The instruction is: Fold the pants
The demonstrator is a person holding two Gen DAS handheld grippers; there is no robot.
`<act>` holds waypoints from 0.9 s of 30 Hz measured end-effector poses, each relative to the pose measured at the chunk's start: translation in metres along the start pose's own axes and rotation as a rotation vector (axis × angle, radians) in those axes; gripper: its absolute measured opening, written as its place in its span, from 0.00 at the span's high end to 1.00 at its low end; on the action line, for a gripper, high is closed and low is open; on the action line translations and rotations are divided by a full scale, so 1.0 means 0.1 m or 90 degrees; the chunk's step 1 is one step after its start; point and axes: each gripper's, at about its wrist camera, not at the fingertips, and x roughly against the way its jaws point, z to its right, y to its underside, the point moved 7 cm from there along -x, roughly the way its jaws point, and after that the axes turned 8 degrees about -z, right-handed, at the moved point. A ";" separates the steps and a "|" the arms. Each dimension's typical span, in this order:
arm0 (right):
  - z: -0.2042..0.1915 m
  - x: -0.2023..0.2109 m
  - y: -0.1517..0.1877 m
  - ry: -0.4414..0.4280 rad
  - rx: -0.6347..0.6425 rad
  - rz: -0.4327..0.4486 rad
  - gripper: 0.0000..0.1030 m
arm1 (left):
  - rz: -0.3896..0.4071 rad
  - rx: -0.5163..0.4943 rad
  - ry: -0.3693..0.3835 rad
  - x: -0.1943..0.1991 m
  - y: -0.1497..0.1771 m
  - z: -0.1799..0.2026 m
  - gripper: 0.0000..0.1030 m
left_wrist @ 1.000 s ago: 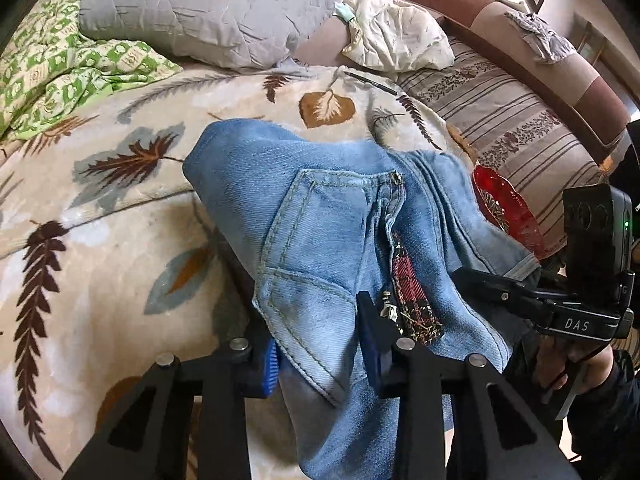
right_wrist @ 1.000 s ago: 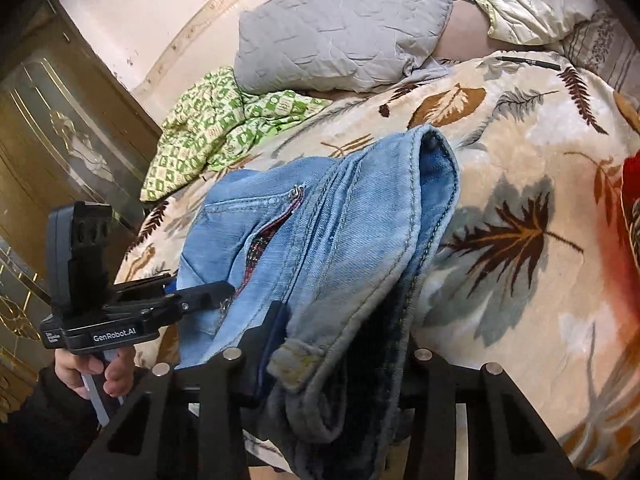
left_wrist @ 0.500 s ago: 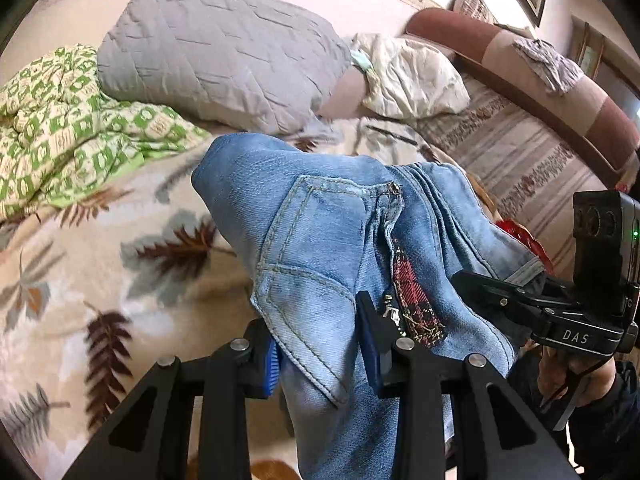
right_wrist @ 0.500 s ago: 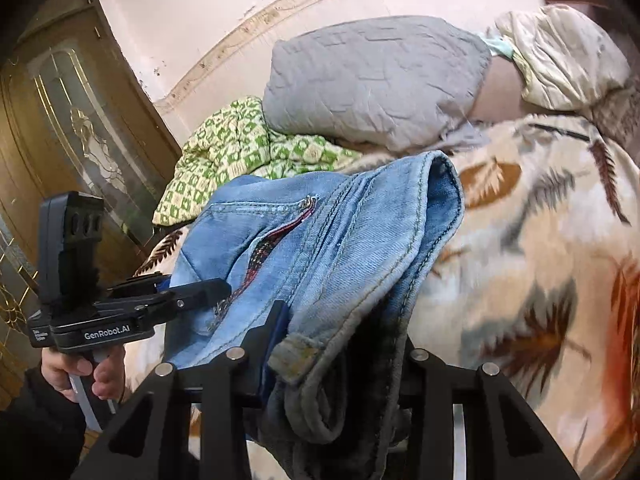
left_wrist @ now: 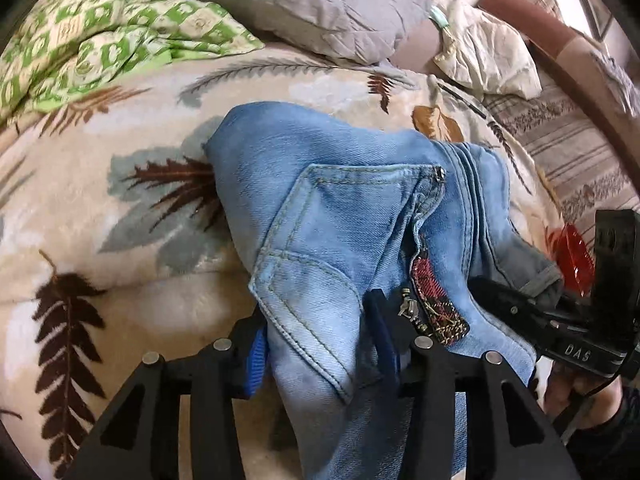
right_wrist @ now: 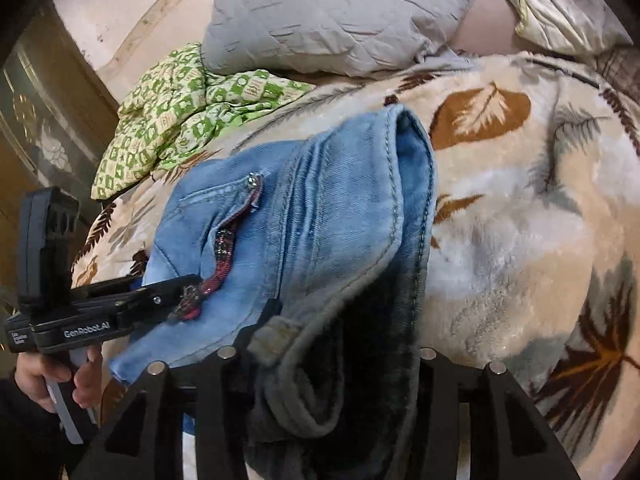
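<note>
While we hold the jeans between us: both grippers carry the folded bundle just above the bed blanket.

Pants: the jeans (left_wrist: 344, 216) sit doubled over, pocket side up, their far fold resting on or just over the leaf-print blanket (left_wrist: 120, 200), on the near side of the grey pillow (left_wrist: 288, 0).

Left gripper: our left gripper (left_wrist: 320, 344) has its jaws pinching the near edge of the denim beside the pocket seam and the zipper pull (left_wrist: 410, 308).

Right gripper: our right gripper (right_wrist: 344, 344) has its jaws clamped on the thick waistband end, with dark inner layers bunched between them.

Landmark neighbours: a green patterned cloth (right_wrist: 188, 116) lies beside the grey pillow; a red object (left_wrist: 570, 252) lies at the far side of the jeans from it.

Risk, slipping layers: we judge the right grasp holds several plies, so a lower ply could slide out and spoil the fold.

Risk, uneven lay-down: if one side drops first, the fold may skew or reopen.

Risk, snagging: the loose zipper pull and plaid trim (left_wrist: 436, 300) near the left jaws could catch on release.
</note>
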 end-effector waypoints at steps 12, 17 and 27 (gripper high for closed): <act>0.05 -0.05 -0.01 0.006 0.000 -0.004 0.48 | 0.010 0.025 0.001 -0.02 0.02 -0.03 0.46; 0.05 -0.04 -0.01 0.026 -0.007 0.002 0.40 | 0.015 0.041 -0.036 -0.01 0.01 -0.08 0.31; 0.14 0.41 -0.03 -0.015 -0.028 -0.001 0.10 | 0.035 0.082 0.028 0.47 0.34 -0.07 0.12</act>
